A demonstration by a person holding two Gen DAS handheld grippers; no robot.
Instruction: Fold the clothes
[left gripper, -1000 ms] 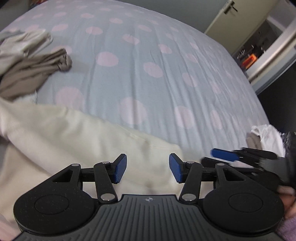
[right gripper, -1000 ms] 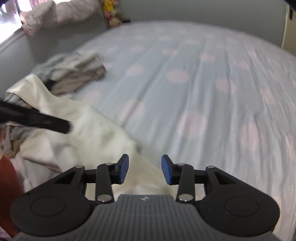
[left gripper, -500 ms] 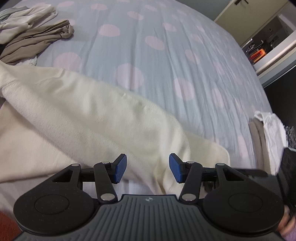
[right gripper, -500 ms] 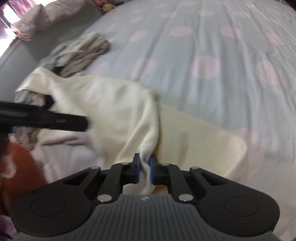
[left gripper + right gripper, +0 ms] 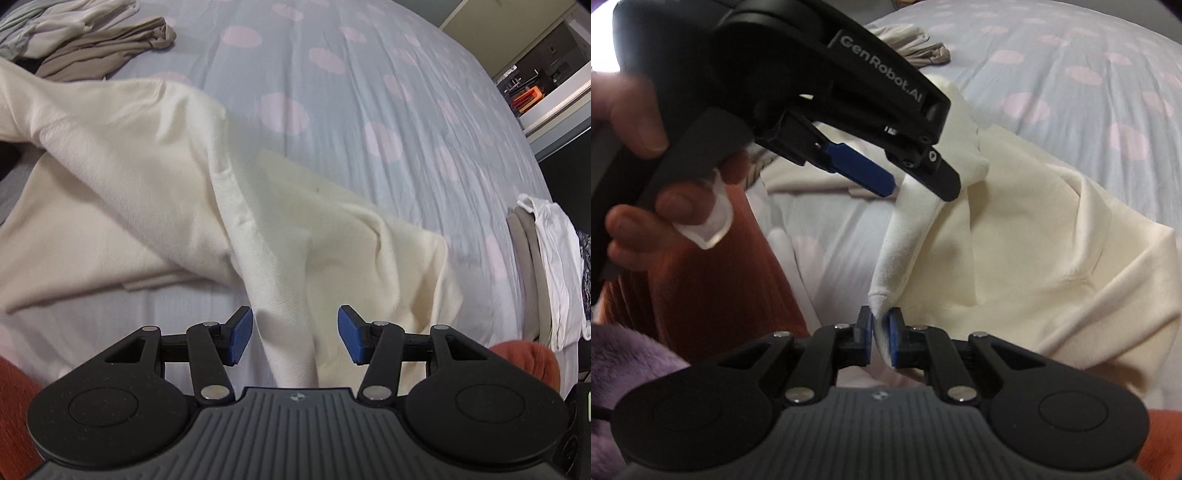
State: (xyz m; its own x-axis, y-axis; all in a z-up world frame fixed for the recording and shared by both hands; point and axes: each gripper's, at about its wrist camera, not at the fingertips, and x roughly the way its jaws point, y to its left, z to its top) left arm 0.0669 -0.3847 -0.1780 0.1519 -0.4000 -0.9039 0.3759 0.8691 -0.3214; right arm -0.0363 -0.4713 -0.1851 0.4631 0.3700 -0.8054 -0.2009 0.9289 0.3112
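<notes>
over at the far left of the pale blue bedsheet with pink dots (image 5: 369,96), a heap of crumpled beige and grey clothes (image 5: 92,51) lies beyond the big cream knitted sweater (image 5: 155,155), which sprawls across the sheet's near side. the left gripper (image 5: 295,334) hovers just above the sweater, blue pads wide apart, nothing pinched, a raised ridge of cream cloth running between them. the right gripper (image 5: 880,338) is clamped tight on a bunched tip of that sweater, pulling it up into a taut peak. far right of the sweater, a stack of folded white and taupe garments (image 5: 546,266) sits at the sheet's edge.
</notes>
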